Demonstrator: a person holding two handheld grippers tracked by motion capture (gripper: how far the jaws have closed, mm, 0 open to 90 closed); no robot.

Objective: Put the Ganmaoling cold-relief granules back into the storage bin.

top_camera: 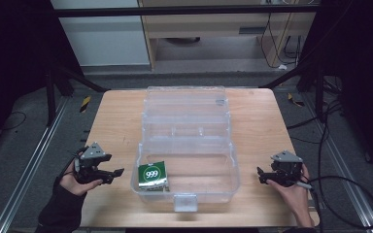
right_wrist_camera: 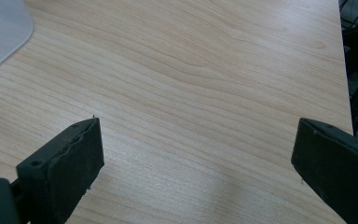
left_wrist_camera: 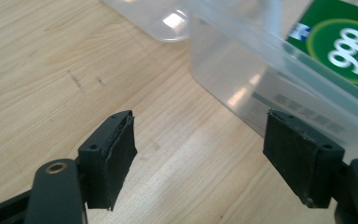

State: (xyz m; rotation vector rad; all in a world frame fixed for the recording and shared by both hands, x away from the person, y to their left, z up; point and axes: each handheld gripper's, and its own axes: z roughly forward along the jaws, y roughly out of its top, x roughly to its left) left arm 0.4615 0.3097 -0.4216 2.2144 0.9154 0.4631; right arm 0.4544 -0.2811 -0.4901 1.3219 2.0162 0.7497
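wooden table [top_camera: 257, 121] bearing a clear plastic box [top_camera: 187, 187], lid thrown back, with 1 green packet [top_camera: 153, 176] marked 999 in its near-left corner. likely next: closing the lid, so best gripped evenly from both sides. left gripper [top_camera: 112, 174] and right gripper [top_camera: 262, 175] flanking, jaws wide, empty.

Frame centre: open clear plastic lidded box [top_camera: 223, 170] on light wooden table [top_camera: 257, 121]. Green "999" carton [top_camera: 154, 175] inside, lower left corner.
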